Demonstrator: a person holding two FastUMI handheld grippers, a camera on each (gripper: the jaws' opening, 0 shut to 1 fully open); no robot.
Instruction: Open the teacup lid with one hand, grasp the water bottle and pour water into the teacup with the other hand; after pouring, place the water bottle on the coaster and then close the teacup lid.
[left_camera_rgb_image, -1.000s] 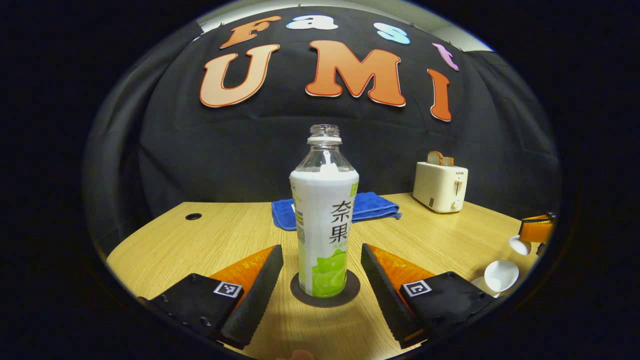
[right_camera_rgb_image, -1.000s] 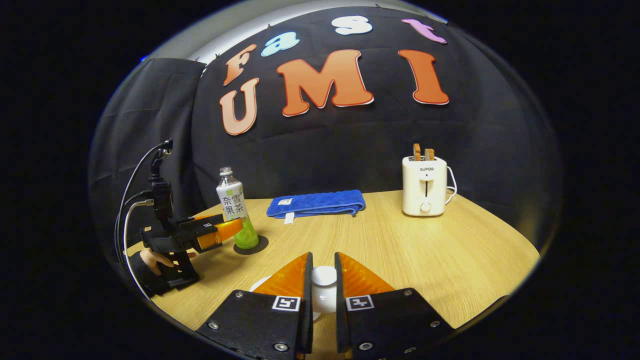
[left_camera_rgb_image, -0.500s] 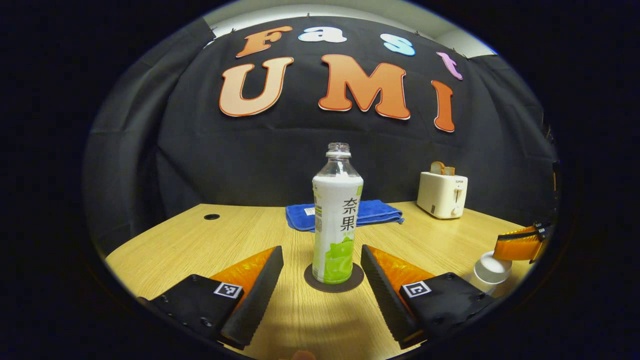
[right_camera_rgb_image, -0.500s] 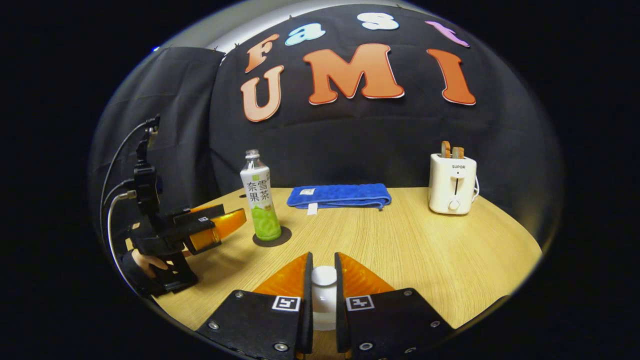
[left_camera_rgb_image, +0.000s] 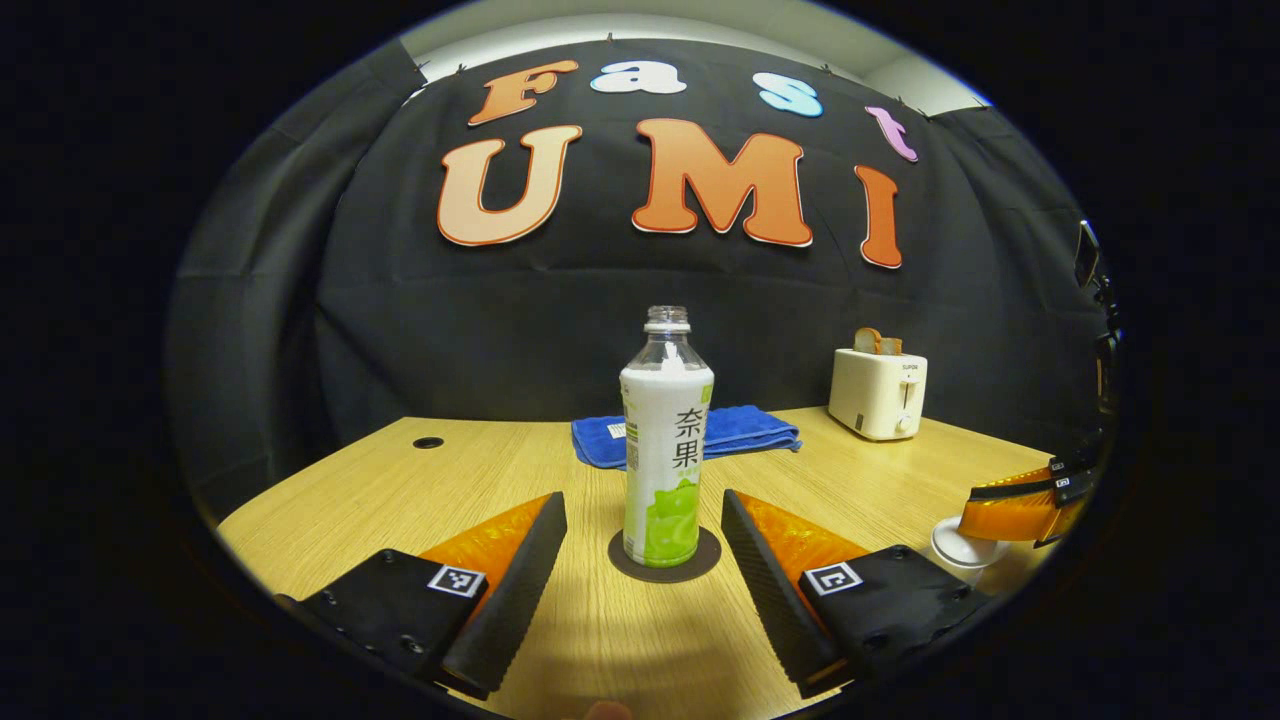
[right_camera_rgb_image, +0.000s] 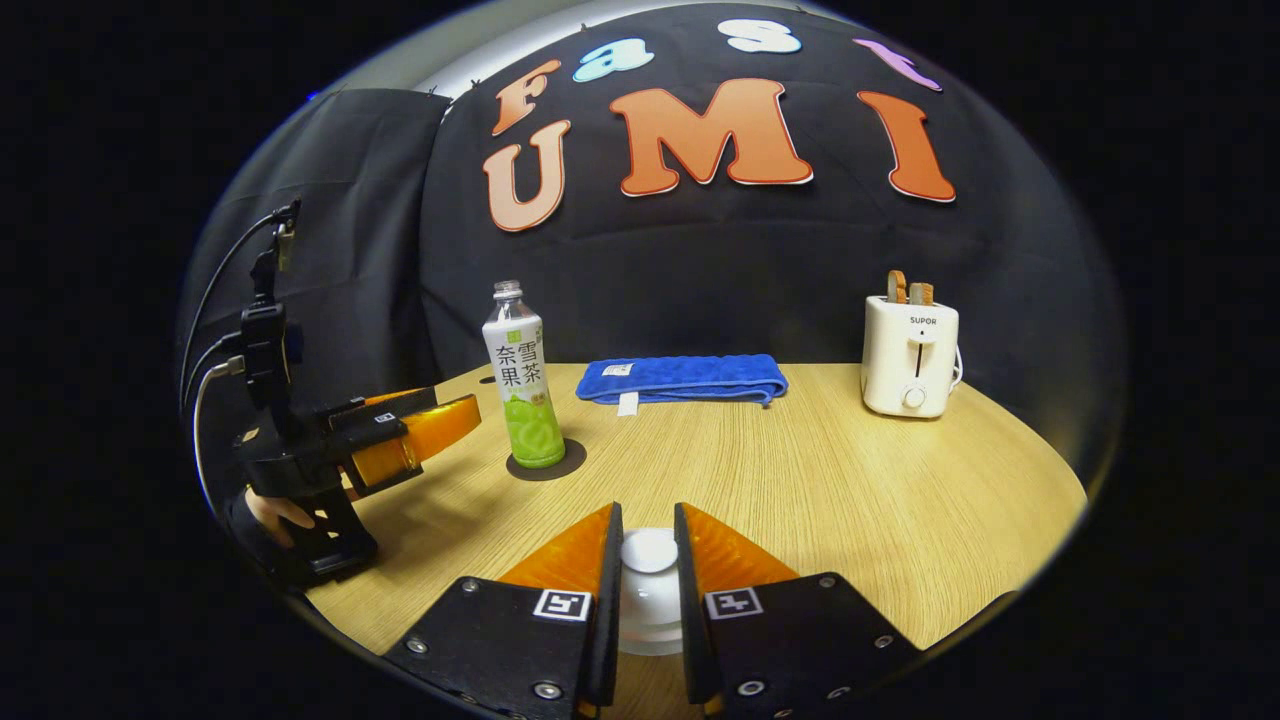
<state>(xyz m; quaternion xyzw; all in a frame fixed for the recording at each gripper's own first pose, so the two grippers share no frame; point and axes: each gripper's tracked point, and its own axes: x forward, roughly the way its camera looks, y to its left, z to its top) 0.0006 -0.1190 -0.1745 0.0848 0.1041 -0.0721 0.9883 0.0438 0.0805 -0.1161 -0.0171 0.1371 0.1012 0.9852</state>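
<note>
The water bottle (left_camera_rgb_image: 665, 440), uncapped with a white and green label, stands upright on the dark round coaster (left_camera_rgb_image: 702, 560). My left gripper (left_camera_rgb_image: 642, 500) is open, its fingers either side of the bottle, short of it and clear of it. In the right gripper view, my right gripper (right_camera_rgb_image: 647, 508) is shut on the knob of the white teacup lid (right_camera_rgb_image: 648, 552), held low over the table. From the left gripper view, the right gripper (left_camera_rgb_image: 1015, 505) sits over the white teacup (left_camera_rgb_image: 955, 548) at the right edge. The right gripper view also has the bottle (right_camera_rgb_image: 522, 380), coaster (right_camera_rgb_image: 572, 462) and left gripper (right_camera_rgb_image: 440, 430) at left.
A folded blue towel (right_camera_rgb_image: 680, 378) lies at the back of the wooden table (right_camera_rgb_image: 850, 480). A white toaster (right_camera_rgb_image: 910, 355) with toast stands at the back right. A cable hole (left_camera_rgb_image: 428, 442) is at the far left. A hand (right_camera_rgb_image: 270, 510) holds the left gripper.
My left gripper has drawn back from the bottle, which stays on the coaster. My right gripper has brought the lid down from beside the open teacup onto it.
</note>
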